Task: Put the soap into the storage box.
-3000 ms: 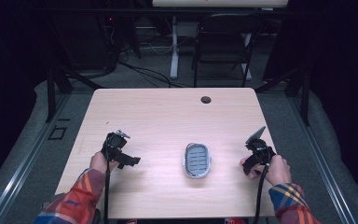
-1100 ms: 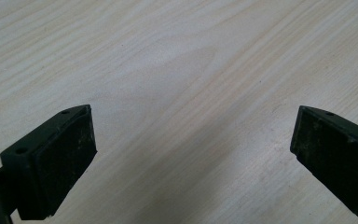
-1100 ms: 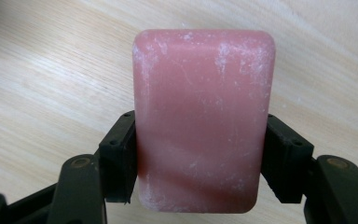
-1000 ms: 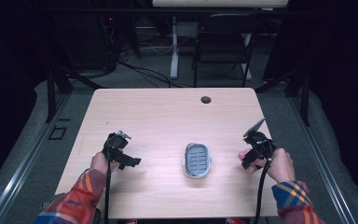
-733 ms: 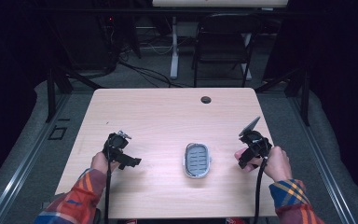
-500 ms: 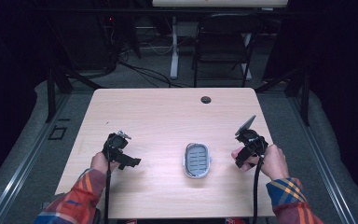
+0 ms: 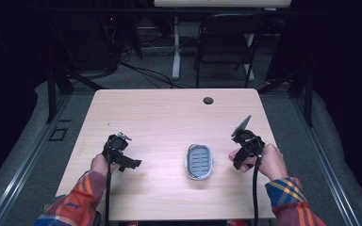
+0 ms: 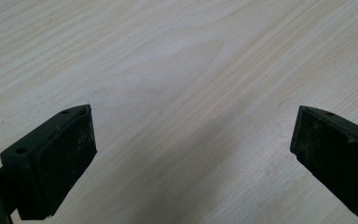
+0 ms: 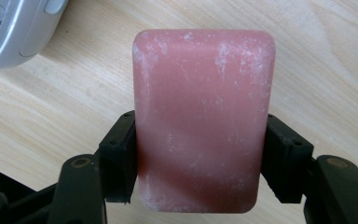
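Right gripper (image 9: 200, 154): jaws clamped on the two long sides of a pink soap bar (image 9: 203, 121) (surface dusted white), held above the wooden table (image 7: 160, 113). In the high view this gripper (image 7: 243, 147) sits near the table's right edge, just right of a grey oval soap dish (image 7: 199, 161), whose rim (image 9: 9, 32) shows at the upper left of the right gripper view, apart from the bar. Left gripper (image 8: 191, 154): jaws spread wide over bare wood, nothing between them; in the high view it (image 7: 119, 151) is left of centre, with open surface ahead to the far edge.
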Tool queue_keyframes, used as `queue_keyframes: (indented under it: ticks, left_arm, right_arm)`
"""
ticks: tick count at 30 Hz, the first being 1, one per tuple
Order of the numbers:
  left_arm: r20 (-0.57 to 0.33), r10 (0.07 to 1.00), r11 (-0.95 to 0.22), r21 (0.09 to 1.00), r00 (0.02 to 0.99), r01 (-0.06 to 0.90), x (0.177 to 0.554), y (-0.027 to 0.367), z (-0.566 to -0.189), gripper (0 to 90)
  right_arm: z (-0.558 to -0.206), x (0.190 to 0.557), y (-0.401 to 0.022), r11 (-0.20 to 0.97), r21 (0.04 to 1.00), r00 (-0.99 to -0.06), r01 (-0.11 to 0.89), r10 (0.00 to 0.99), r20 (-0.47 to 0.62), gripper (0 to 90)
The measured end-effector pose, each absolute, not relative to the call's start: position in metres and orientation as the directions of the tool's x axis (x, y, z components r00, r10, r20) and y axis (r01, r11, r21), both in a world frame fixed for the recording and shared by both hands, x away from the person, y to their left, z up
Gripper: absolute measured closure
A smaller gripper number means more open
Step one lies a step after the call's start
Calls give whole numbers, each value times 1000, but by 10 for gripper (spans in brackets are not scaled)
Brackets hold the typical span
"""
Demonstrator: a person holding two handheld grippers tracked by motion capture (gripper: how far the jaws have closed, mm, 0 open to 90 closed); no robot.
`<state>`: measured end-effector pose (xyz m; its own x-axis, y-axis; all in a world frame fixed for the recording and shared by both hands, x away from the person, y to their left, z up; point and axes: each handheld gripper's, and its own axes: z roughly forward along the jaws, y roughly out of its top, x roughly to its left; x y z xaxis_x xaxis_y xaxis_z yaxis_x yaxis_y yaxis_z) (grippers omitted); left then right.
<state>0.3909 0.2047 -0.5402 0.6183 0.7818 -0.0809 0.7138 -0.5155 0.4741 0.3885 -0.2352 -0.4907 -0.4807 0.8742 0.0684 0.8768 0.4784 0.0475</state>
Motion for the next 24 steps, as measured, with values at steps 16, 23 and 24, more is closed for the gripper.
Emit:
queue_keyframes:
  ticks: [16,23,24]
  left_arm:
    - [-72,789,-505,491,610,710,389,206,-538,2]
    - [-81,789,-500,491,609,713,389,206,-537,2]
    - [-78,790,-498,495,608,712,389,206,-538,2]
  right_arm:
    - [-471,395,-213,532,24,-532,846,845,43,372]
    - [-461,398,-202,554,20,-554,832,831,39,372]
    - [-460,399,-201,558,18,-558,830,829,37,372]
